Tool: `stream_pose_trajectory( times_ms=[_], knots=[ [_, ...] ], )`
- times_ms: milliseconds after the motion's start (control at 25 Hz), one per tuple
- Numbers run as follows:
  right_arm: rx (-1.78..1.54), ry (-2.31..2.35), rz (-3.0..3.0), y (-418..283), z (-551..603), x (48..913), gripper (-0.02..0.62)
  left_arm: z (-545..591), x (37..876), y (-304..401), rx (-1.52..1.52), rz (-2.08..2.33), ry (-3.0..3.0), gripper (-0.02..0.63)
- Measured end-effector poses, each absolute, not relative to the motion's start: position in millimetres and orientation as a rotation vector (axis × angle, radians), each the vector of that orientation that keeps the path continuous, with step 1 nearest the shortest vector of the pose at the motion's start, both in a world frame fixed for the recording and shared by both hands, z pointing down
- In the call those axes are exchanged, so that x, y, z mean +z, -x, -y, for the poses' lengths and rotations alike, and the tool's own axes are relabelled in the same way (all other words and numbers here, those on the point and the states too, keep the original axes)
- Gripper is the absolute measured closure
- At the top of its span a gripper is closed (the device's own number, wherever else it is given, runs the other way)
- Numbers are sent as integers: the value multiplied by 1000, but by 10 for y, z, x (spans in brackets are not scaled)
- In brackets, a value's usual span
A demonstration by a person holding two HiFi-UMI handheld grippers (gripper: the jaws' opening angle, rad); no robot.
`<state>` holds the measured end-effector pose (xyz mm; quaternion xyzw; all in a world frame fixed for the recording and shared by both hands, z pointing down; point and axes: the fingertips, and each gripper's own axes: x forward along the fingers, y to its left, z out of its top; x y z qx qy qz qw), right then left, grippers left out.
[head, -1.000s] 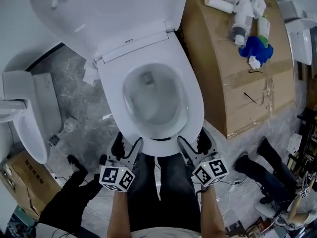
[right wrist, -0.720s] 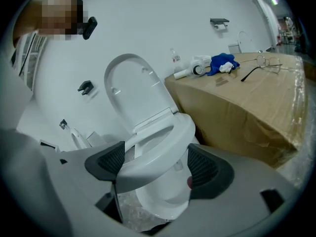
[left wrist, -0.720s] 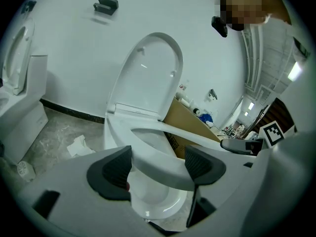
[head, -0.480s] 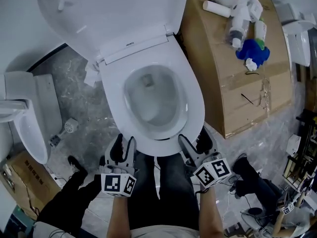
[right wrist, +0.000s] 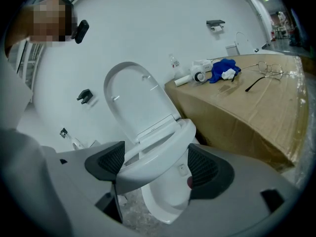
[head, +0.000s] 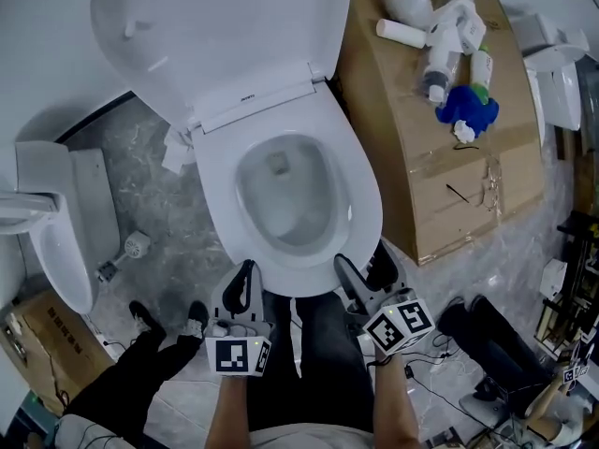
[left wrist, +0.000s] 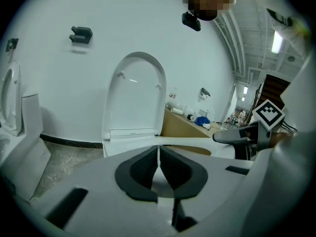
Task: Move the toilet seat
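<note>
A white toilet stands below me with its seat down on the bowl and its lid upright against the wall. My left gripper is at the seat's front left edge. Its jaws have just been closing and now stand shut, with nothing seen between the pads. My right gripper is open at the front right. In the right gripper view the seat's front rim lies between the two dark pads, which stand apart from it.
A large cardboard box stands right of the toilet, carrying bottles, a blue cloth and glasses. Another white toilet sits at the left. A second person's dark legs are at the lower right.
The left gripper's jaws went from wide open to shut, and it rolled and rose a little. The right gripper stayed open at the seat's front edge, slightly higher.
</note>
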<state>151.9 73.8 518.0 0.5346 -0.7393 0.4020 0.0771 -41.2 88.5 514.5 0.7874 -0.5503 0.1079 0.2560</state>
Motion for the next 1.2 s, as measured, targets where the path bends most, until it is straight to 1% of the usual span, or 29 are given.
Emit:
stream_pose_trajectory(
  times_ms=[120, 480, 1200],
  knots=[
    [1213, -1619, 2228, -1511, -694, 5129, 198, -851, 5108, 347, 300, 1481, -2174, 595],
    [1228, -1641, 2261, -1478, -590, 4969, 198, -760, 4954, 304, 281, 1489, -2202, 597],
    [1261, -1749, 2280, -1414, -335, 4646, 198, -463, 4607, 442, 214, 1572, -2172, 597]
  ],
)
